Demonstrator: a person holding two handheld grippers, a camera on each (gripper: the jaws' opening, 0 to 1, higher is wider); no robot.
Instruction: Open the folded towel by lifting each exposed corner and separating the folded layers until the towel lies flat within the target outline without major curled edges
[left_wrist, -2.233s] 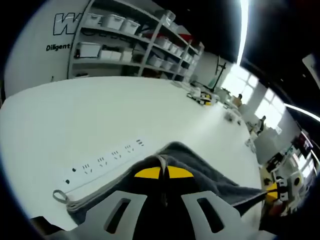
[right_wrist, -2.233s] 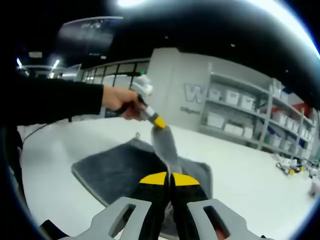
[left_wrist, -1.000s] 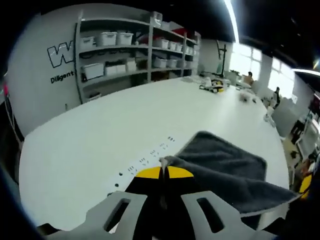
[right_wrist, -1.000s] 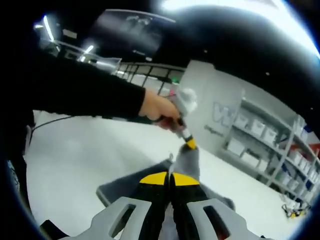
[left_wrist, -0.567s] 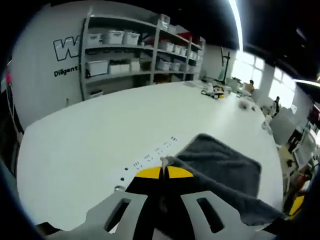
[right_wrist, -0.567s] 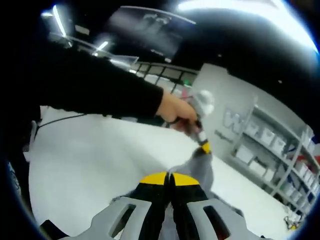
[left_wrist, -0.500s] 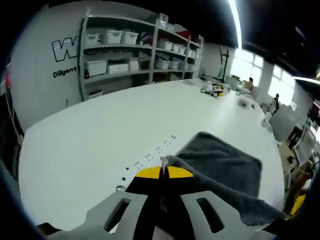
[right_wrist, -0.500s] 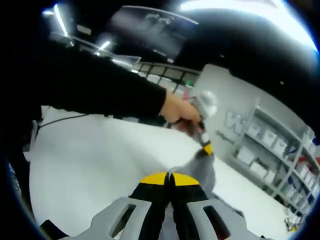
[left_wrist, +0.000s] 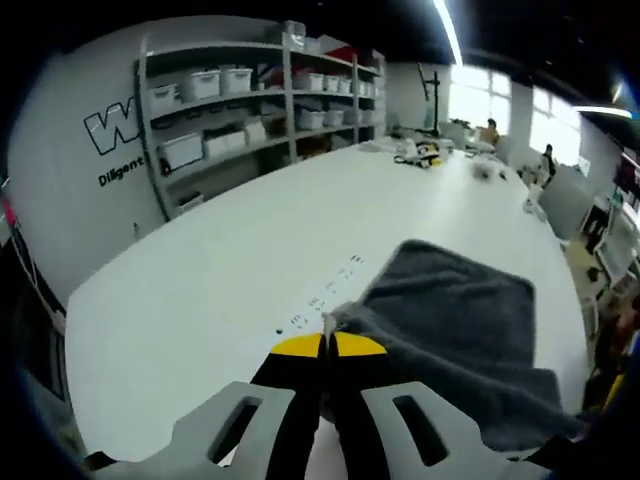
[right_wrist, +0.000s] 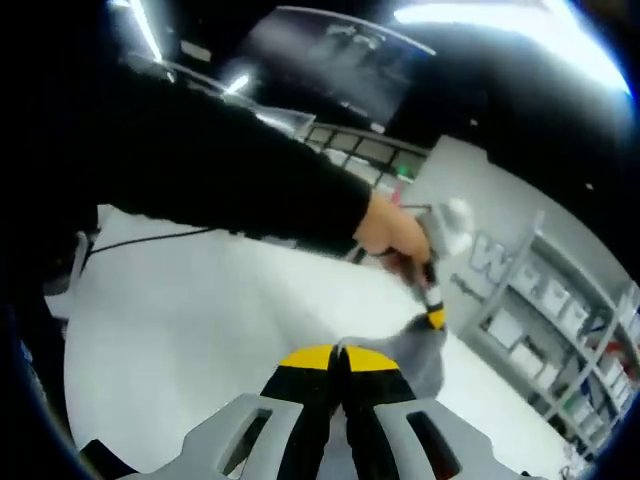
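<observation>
bright ceiling strips (left_wrist: 445, 25) glare — edges warped, soft.

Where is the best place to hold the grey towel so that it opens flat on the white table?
Probably at its corners, as now: the left gripper is shut on one corner of the grey towel, the right gripper on another part of its edge. Coming from the outer edges lets the cloth hang spread over the white table.

Large white table (left_wrist: 200, 270), power strip sockets (left_wrist: 325, 292) along its middle. Grey shelving unit (left_wrist: 260, 110) with white bins against white wall bearing dark lettering (left_wrist: 115, 130). Bright windows (left_wrist: 490, 100) beyond table's far end. Ceiling light strip (left_wrist: 445, 30) overhead, ceiling dark.
</observation>
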